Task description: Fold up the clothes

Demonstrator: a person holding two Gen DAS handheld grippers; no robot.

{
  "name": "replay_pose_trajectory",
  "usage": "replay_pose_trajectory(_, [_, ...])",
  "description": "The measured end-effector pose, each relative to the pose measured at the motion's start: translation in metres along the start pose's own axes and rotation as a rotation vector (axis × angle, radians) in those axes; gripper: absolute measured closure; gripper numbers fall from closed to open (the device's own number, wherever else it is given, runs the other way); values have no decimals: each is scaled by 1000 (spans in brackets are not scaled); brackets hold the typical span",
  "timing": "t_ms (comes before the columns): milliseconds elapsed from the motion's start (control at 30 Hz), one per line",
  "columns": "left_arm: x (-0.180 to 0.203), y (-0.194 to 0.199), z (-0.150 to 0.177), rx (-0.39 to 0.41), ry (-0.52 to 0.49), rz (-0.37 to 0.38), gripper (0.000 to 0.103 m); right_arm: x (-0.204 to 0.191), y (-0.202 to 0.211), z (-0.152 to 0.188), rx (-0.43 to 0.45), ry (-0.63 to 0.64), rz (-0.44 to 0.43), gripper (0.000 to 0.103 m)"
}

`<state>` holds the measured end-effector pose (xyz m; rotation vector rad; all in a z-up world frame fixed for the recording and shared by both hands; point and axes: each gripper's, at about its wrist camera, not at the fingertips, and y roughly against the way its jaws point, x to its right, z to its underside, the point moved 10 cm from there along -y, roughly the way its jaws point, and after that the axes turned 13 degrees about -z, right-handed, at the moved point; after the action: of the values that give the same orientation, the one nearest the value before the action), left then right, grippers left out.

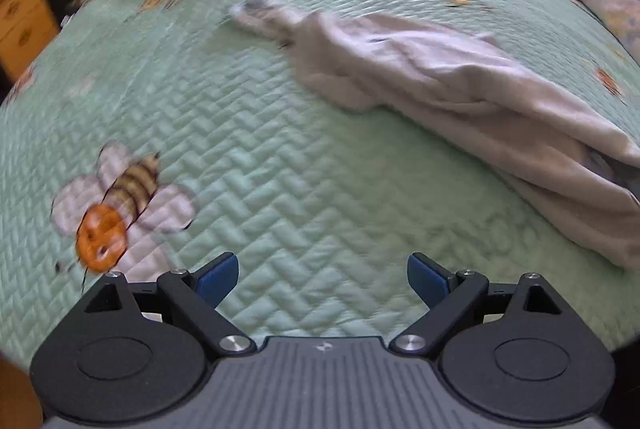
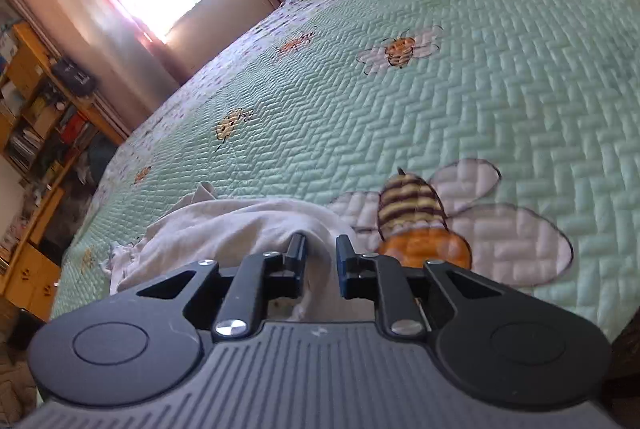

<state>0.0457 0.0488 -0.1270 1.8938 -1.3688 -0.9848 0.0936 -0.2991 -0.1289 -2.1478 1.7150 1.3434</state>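
Left tool [image 1: 323,283] gapes wide; right tool [image 2: 321,261] stands narrowly parted.

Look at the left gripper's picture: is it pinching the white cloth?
No, the left gripper hangs wide open over the bare green quilt, and the white cloth lies farther off.

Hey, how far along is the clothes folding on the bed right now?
Done: the pale beige cloth garment is gathered into a long rumpled strip on the green quilted bedspread, no neat fold yet. In hand: nothing; the left gripper is open over bare quilt, the right gripper narrowly open above the cloth. Left: flattening and folding.
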Motion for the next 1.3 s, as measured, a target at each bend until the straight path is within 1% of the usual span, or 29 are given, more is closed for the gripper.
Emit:
replay_pose_trajectory(33, [8, 5, -4, 37, -28, -13, 11, -3, 3, -4, 17, 9, -15, 73])
replay_pose_trajectory(67, [15, 9, -7, 76, -55, -29, 11, -5, 6, -7, 34, 19, -29, 65])
replay_pose_trajectory(100, [26, 15, -12, 133, -101, -54, 11, -5, 12, -13, 60, 31, -37, 58])
replay_pose_trajectory(133, [36, 20, -17, 188, -148, -81, 11, -8, 18, -18, 89, 40, -48, 54])
replay_pose_trajectory(200, [56, 27, -27, 287, -238, -135, 11, -12, 30, -25, 141, 55, -67, 42])
replay_pose_trajectory(233, [64, 28, -31, 321, -270, -154, 11, -14, 36, -27, 162, 62, -76, 40])
replay_pose_trajectory(267, [72, 25, -36, 335, -298, -168, 11, -15, 38, -29, 164, 74, -81, 38])
replay_pose_trajectory(300, [80, 22, -42, 346, -325, -181, 11, -15, 38, -29, 162, 81, -84, 38])
replay_pose_trajectory(333, [85, 15, -49, 339, -346, -188, 11, -15, 39, -29, 159, 87, -86, 37])
replay_pose_trajectory(400, [94, 1, -58, 330, -361, -207, 13, -8, 39, -23, 146, 79, -91, 37])
replay_pose_trajectory(433, [98, -6, -62, 325, -368, -217, 16, -2, 36, -21, 140, 66, -90, 37])
replay_pose_trajectory(467, [101, -8, -65, 334, -371, -230, 19, 4, 33, -19, 134, 54, -89, 36])
replay_pose_trajectory(533, [106, -14, -71, 385, -381, -259, 19, 17, 31, -16, 125, 30, -81, 36])
replay_pose_trajectory(600, [114, -19, -76, 417, -399, -252, 21, 29, 31, -13, 120, 15, -66, 36])
replay_pose_trajectory(633, [118, -22, -80, 414, -399, -239, 28, 33, 32, -12, 118, 10, -60, 36])
replay_pose_trajectory(667, [121, -26, -83, 405, -397, -230, 35, 37, 32, -10, 116, 6, -56, 36])
replay_pose_trajectory(733, [125, -35, -90, 388, -392, -214, 36, 43, 31, -7, 107, -6, -51, 36])
replay_pose_trajectory(800, [129, -43, -97, 370, -387, -198, 39, 48, 30, -4, 95, -20, -53, 35])
replay_pose_trajectory(833, [131, -49, -100, 355, -395, -200, 45, 49, 30, -2, 90, -24, -54, 35])
replay_pose_trajectory(867, [134, -54, -102, 339, -402, -190, 58, 50, 29, -1, 85, -28, -56, 35])
replay_pose_trajectory(900, [136, -58, -104, 316, -383, -160, 64, 50, 29, 1, 82, -30, -58, 35])
replay_pose_trajectory(933, [137, -61, -107, 291, -359, -126, 79, 50, 29, 2, 80, -31, -60, 35])
replay_pose_trajectory(967, [138, -64, -109, 267, -336, -92, 92, 50, 29, 2, 79, -29, -61, 35])
replay_pose_trajectory(1000, [139, -67, -110, 254, -310, -81, 92, 50, 29, 3, 80, -28, -62, 35])
replay_pose_trajectory(1033, [137, -64, -112, 260, -286, -78, 95, 50, 30, 2, 82, -29, -61, 35])
replay_pose_trajectory(1067, [134, -58, -115, 282, -262, -76, 96, 50, 31, 2, 85, -29, -60, 35])
replay_pose_trajectory(1200, [107, -2, -119, 422, -149, -19, 96, 52, 36, 0, 97, -30, -56, 35])
replay_pose_trajectory(1300, [74, 45, -114, 484, -47, 80, 97, 54, 37, -1, 98, -29, -51, 35])
